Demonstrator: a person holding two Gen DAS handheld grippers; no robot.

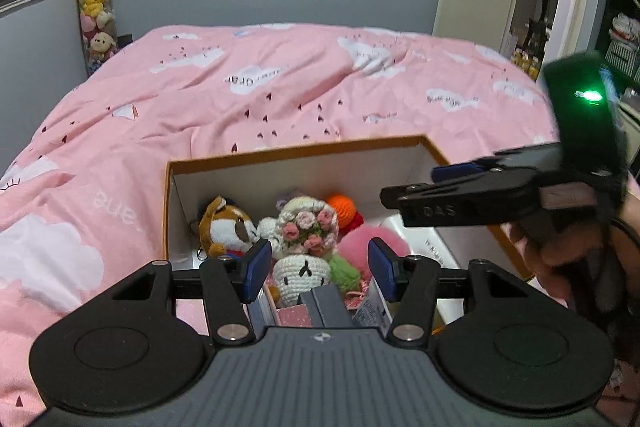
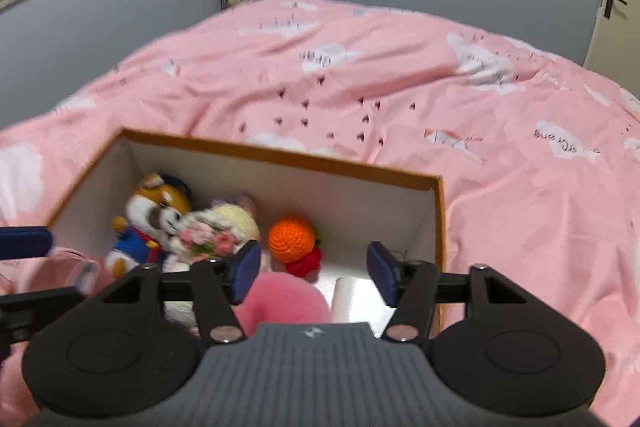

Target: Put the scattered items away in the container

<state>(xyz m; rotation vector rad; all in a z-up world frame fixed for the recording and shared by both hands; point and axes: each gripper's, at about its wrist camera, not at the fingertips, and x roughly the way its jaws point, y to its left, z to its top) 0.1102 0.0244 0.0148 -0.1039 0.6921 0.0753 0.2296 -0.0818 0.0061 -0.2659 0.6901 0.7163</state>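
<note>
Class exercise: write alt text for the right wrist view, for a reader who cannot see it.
The open right gripper hovers empty over a cardboard box on a pink bedspread. Inside lie a fox plush, a crocheted bouquet and an orange ball.

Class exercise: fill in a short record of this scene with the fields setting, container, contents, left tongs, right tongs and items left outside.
setting: bed with pink cloud-print cover
container: open cardboard box on the cover
contents: fox plush, crochet bouquet doll, orange crochet ball, pink fluffy toy, white crochet head
left tongs: open, empty, over the box
right tongs: open, empty, over the box
items left outside: none visible on the cover
</note>
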